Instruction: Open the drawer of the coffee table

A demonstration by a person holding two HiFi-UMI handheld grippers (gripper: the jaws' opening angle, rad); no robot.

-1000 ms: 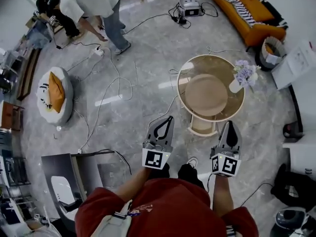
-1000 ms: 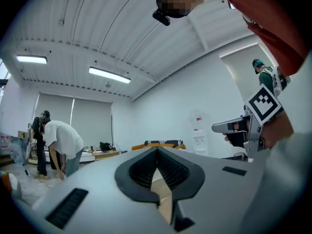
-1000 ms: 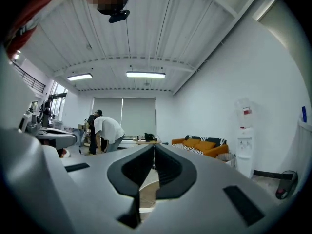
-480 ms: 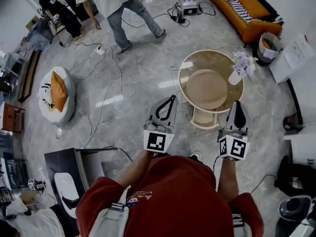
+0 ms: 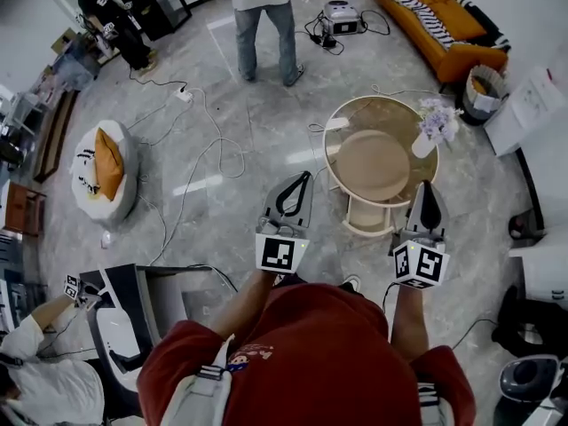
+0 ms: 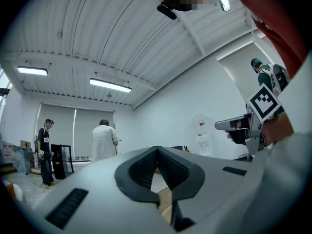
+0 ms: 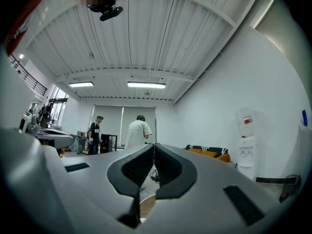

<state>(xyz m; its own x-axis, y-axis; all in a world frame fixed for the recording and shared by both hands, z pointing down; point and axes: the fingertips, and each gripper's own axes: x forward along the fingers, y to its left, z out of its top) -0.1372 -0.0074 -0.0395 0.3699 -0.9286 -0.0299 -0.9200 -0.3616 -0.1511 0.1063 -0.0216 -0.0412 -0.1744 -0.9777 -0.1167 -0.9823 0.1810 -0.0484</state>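
1. left gripper (image 5: 305,176): clenched, pad tips meet at the front with only the moulded gap behind them, nothing between. held out level in front of the person's red sleeve, over bare floor just left of the table.
2. person in white top (image 5: 264,7) stands across the room, beyond the left gripper, back turned in both gripper views.
3. coffee table (image 5: 373,114): round, glass top over a tan lower shelf, ahead of the person and between the two grippers in the head view. neither gripper touches it.
4. drawer (image 5: 365,224): pale box at the table's near edge, under the top, facing the person. how far out it stands i cannot tell.
5. right gripper (image 5: 427,185): clenched, pads pressed together along their front, empty. its tip overlaps the table's near right rim in the head view, held above it.
6. white vase of lilac flowers (image 5: 435,127) on the table's right side.
7. orange sofa (image 5: 444,25) at the far right wall.
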